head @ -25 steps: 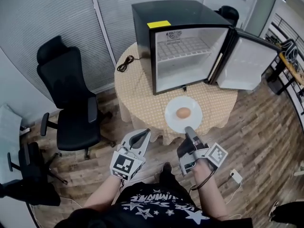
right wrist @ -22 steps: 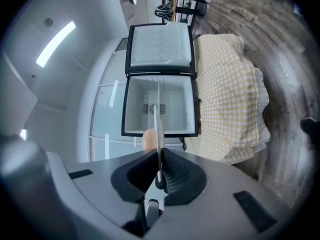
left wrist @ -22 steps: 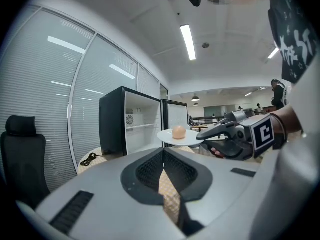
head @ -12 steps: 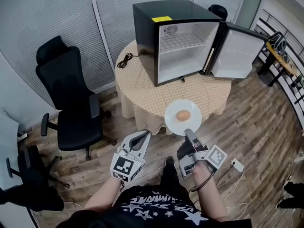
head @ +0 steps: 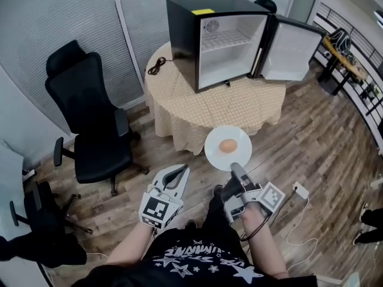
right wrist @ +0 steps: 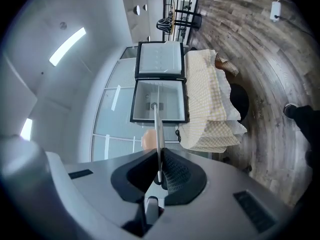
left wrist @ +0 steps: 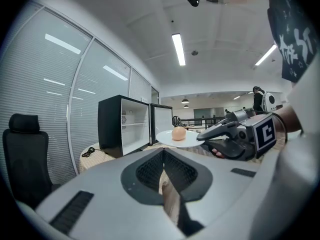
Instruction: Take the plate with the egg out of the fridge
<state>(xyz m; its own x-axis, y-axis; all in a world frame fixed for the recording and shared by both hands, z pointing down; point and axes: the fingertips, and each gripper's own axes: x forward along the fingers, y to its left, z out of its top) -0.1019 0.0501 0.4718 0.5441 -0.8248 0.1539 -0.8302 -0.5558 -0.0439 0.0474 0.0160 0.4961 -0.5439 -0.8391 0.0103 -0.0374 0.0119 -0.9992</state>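
Observation:
A white plate (head: 222,158) carrying a brown egg (head: 228,146) hangs in the air over the wooden floor, clear of the table's near edge. My right gripper (head: 235,167) is shut on the plate's near rim and holds it level. In the right gripper view the plate (right wrist: 156,129) runs edge-on between the jaws, the egg (right wrist: 146,140) just to its left. My left gripper (head: 179,171) is held to the left of the plate, shut and empty. From the left gripper view the plate (left wrist: 170,138), egg (left wrist: 178,133) and right gripper (left wrist: 235,136) show ahead on the right.
A black mini fridge (head: 185,28) stands on the round table (head: 215,109) with a checked cloth, its door (head: 290,52) swung open and its shelves bare. A black cable (head: 157,66) lies left of it. A black office chair (head: 90,112) stands at the left. A white charger (head: 300,190) lies on the floor.
Both grippers have drawn back from the table together. The plate with the egg, earlier over the table's near edge, now hangs over the floor. The fridge and table look farther away.

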